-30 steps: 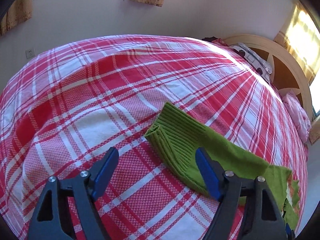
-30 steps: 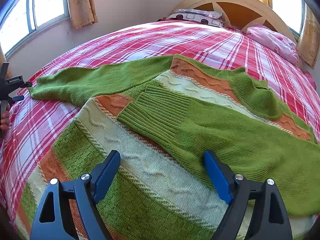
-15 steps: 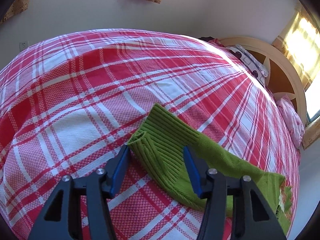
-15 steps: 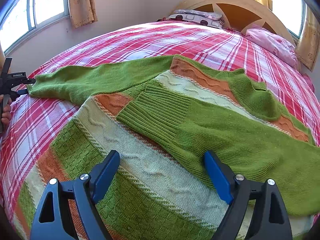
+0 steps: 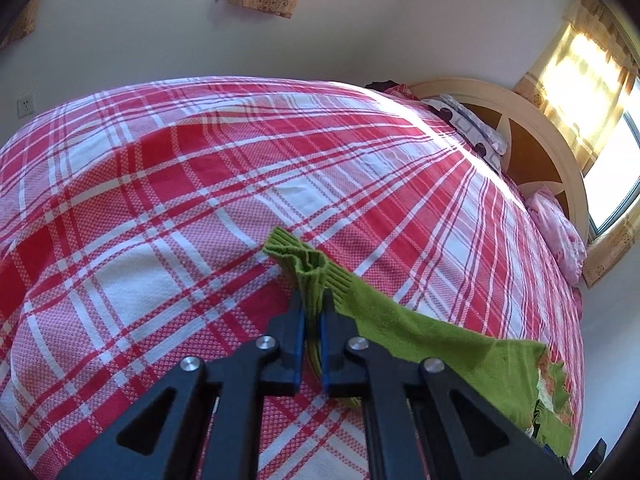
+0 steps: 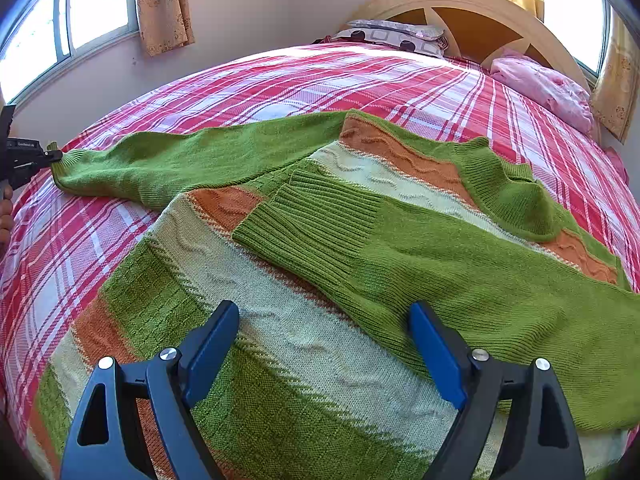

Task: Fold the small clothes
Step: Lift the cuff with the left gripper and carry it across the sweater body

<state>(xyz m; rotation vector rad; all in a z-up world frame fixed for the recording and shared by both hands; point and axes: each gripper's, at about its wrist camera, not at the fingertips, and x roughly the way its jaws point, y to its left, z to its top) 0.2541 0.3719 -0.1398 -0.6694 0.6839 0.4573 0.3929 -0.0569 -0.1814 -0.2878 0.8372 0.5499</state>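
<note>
A knitted sweater (image 6: 320, 320) in green, orange and cream stripes lies flat on the bed. One green sleeve (image 6: 400, 256) is folded across its body. The other sleeve (image 6: 180, 160) stretches out to the left. My left gripper (image 5: 313, 312) is shut on the ribbed cuff (image 5: 308, 260) of that sleeve and bunches it; it also shows at the left edge of the right wrist view (image 6: 24, 156). My right gripper (image 6: 320, 340) is open and empty, low over the sweater's body near the folded sleeve.
The bed has a red and white plaid cover (image 5: 200, 184). A wooden headboard (image 6: 460, 12), a patterned pillow (image 6: 392, 32) and a pink pillow (image 6: 548, 88) are at its far end. Walls and curtained windows surround the bed.
My left gripper moved onto the sleeve cuff and closed on it, bunching the rib. The right gripper stayed open and nearly still.
</note>
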